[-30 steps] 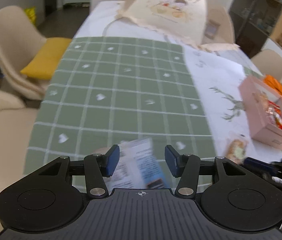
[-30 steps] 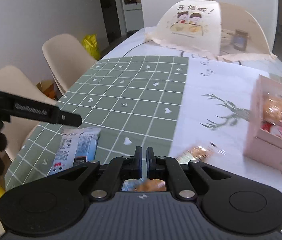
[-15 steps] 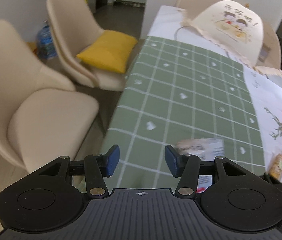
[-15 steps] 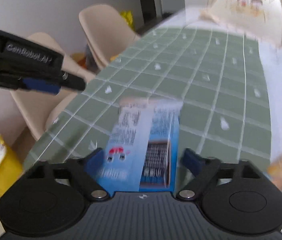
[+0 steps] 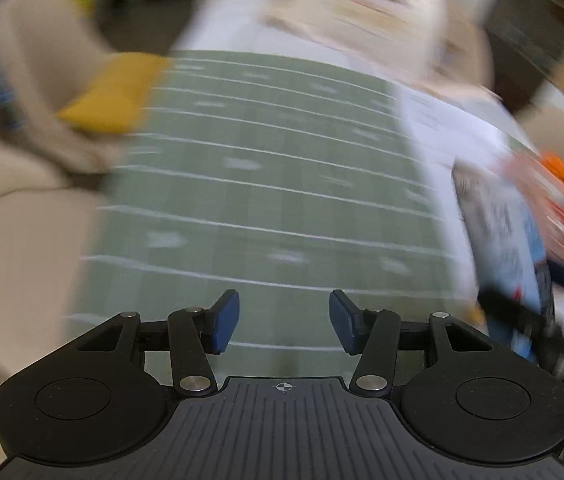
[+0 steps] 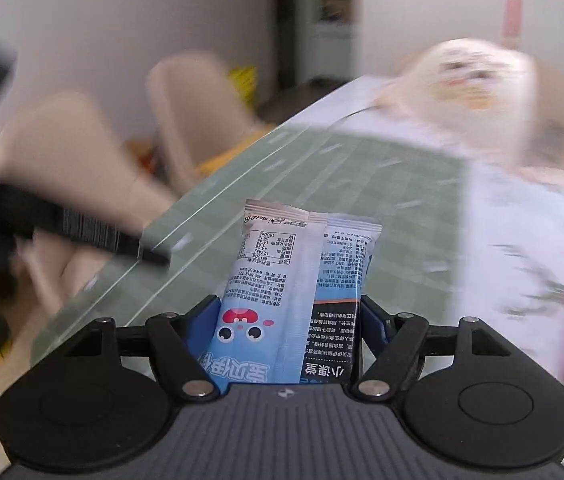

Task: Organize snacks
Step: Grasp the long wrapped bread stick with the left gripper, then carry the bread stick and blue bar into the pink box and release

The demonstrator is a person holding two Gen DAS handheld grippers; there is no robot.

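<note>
Blue-and-white snack packet (image 6: 294, 300), sealed and printed with a cartoon face, is standing upright between the right gripper's (image 6: 288, 322) closing fingers, above the table.

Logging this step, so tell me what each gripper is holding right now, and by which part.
The right gripper has the blue snack packet by its lower half, fingers closing on its two long edges. The left gripper is open, holding nothing.

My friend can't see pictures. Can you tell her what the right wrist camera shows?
A light blue plastic snack packet with a cartoon face stands between the two blue pads of the black right tool, whose jaws are closing on its sides. Behind it, all blurry, lie a green checked tablecloth, beige chairs and a cream dome-shaped food cover.
</note>
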